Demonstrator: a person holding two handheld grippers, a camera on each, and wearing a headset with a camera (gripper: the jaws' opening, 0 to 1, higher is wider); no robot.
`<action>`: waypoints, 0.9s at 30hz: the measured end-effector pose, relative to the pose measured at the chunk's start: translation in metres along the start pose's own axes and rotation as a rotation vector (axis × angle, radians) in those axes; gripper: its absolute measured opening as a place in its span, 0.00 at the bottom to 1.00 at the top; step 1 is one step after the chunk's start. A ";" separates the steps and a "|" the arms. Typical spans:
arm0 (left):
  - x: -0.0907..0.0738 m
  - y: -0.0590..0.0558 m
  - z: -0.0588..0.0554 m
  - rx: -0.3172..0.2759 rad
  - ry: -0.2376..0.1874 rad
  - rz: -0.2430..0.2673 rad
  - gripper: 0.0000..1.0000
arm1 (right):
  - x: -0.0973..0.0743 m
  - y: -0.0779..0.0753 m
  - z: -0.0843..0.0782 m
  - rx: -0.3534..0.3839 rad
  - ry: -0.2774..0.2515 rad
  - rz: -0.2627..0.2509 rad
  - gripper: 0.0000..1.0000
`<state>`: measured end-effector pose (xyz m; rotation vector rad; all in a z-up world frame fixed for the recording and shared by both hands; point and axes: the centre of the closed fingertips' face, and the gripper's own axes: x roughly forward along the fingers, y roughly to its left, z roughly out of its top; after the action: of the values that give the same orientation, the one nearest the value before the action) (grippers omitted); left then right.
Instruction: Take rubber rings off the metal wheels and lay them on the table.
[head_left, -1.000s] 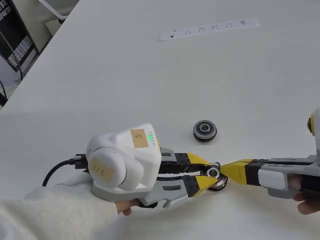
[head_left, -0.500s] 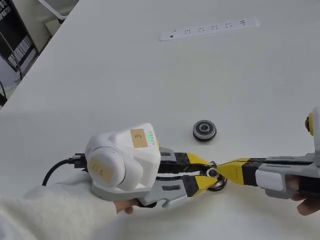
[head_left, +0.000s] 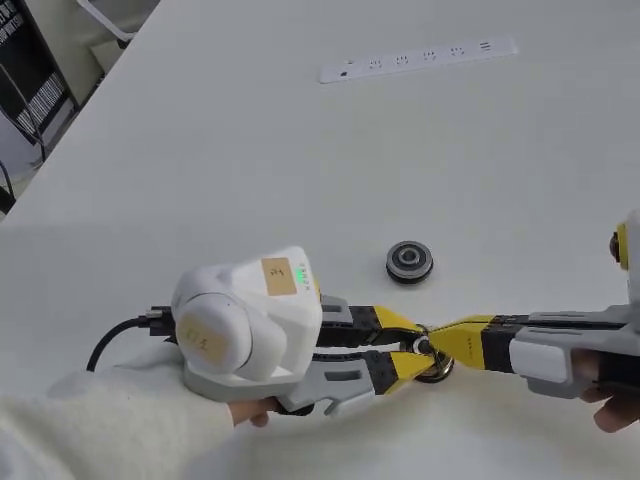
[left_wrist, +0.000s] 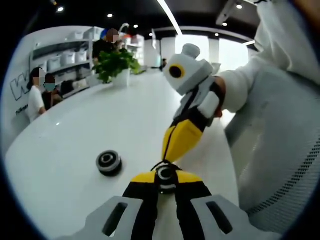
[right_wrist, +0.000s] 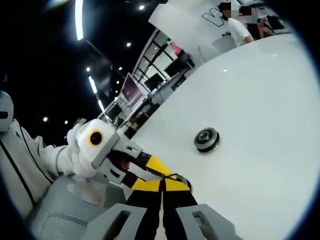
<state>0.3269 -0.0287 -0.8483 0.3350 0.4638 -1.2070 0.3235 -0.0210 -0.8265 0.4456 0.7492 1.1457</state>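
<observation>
— Yellow jaw tips on both, meeting nose to nose low on the white surface (head_left: 300, 150). What has the left hand-held gripper (head_left: 413, 352) got?

— A metal wheel (head_left: 426, 347), clamped between its jaws right at the tips, down at the surface.

— And the right hand-held gripper (head_left: 434, 338)?

— It comes in from the opposite side, jaws pressed together at the wheel's rim. As far as I can make out, they pinch the black rubber ring (head_left: 439, 368). In the left gripper view a thin dark strand lifts toward that tip.

— Any other wheel about?

— A second wheel (head_left: 409, 260) lies flat just beyond the two tips, touching neither, with a dark ring around it. A power strip (head_left: 418, 59) lies far back on the surface.
</observation>
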 end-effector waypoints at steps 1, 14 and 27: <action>0.000 0.000 0.000 0.000 0.000 0.000 0.13 | 0.000 0.001 0.001 0.010 -0.003 0.004 0.00; 0.000 -0.001 0.000 0.030 0.008 0.016 0.14 | -0.002 -0.011 -0.002 -0.001 0.009 -0.055 0.00; -0.011 -0.003 0.017 0.074 -0.008 0.004 0.16 | -0.005 -0.010 -0.006 -0.044 0.048 -0.085 0.00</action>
<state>0.3238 -0.0295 -0.8280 0.3944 0.4121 -1.2234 0.3250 -0.0296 -0.8358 0.3475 0.7765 1.0942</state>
